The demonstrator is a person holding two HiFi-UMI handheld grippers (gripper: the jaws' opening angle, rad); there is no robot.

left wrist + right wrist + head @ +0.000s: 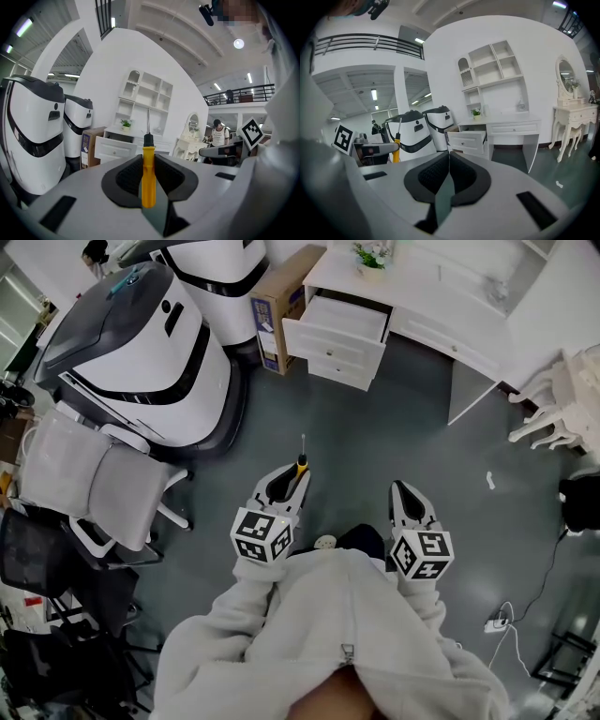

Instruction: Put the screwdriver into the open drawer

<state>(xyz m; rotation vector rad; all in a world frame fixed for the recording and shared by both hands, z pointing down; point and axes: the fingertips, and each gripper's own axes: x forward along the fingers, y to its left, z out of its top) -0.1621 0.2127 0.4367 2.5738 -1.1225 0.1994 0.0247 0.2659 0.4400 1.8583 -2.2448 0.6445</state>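
Observation:
My left gripper (295,476) is shut on a yellow-handled screwdriver (148,173), whose black collar and thin metal shaft stick out ahead toward the white desk. In the head view the screwdriver (301,461) points at the desk's open top drawer (339,321), which stands some way off across the grey floor. The left gripper view shows that drawer (114,146) pulled out, beyond the tool's tip. My right gripper (410,495) is held beside the left one, jaws shut with nothing between them. The right gripper view shows the open drawer (467,139) and, at far left, the screwdriver (397,145).
Two large white and grey machines (150,352) stand left of the desk, with a cardboard box (278,304) between them and the drawers. A white office chair (94,486) is at the left. A white dressing table (562,404) stands at right. Cables lie on the floor at lower right.

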